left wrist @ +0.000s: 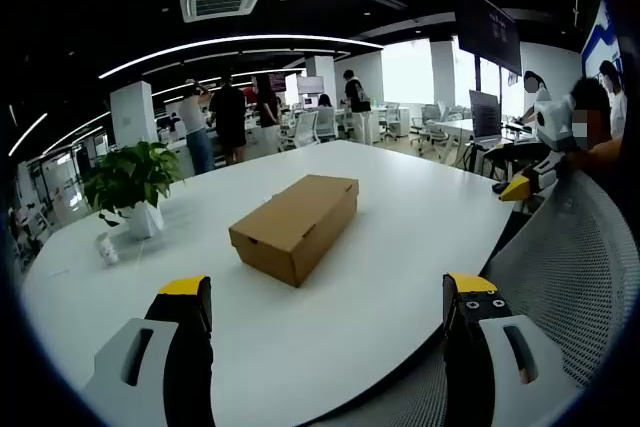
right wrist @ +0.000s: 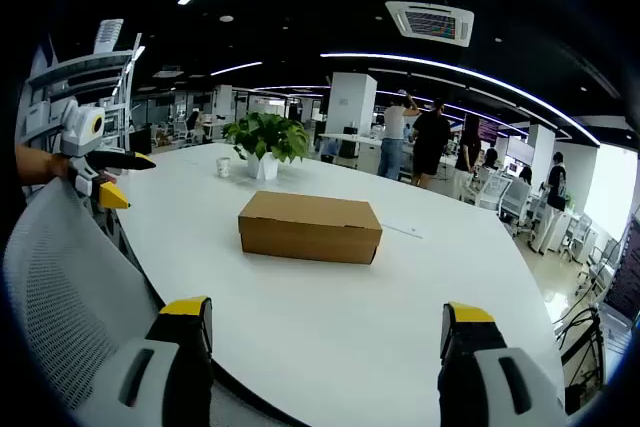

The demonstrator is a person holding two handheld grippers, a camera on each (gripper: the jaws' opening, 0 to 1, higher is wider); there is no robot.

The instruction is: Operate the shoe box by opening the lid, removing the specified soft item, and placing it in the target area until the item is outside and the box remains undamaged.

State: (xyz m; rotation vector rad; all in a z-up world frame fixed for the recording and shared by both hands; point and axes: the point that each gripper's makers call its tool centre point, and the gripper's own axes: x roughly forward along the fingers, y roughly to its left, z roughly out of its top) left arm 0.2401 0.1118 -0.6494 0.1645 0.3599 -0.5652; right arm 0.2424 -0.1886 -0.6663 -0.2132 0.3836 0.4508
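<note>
Left gripper view: my left gripper (left wrist: 328, 297) stands with its two yellow-tipped black jaws spread wide and nothing between them, held above the near edge of the round white table (left wrist: 400, 237). The plain brown cardboard shoe box (left wrist: 295, 225) lies flat near the middle of that table, its lid shut, well apart from my jaws and turned at an angle to me. Beyond it to the left sits a leafy green plant in a white pot (left wrist: 133, 187), with a small white cup (left wrist: 108, 248) just beside it. A grey mesh chair back (left wrist: 565, 267) rises at the right, and past it my other tool comes into sight at the table's far right edge.

In the right gripper view, my right gripper (right wrist: 326, 315) is likewise wide apart and holds nothing, hovering over the table's near rim. The box lies broadside on here, ahead of the jaws and not touched by them. The plant stands behind it. Several people (right wrist: 430, 142) stand in the office beyond.
</note>
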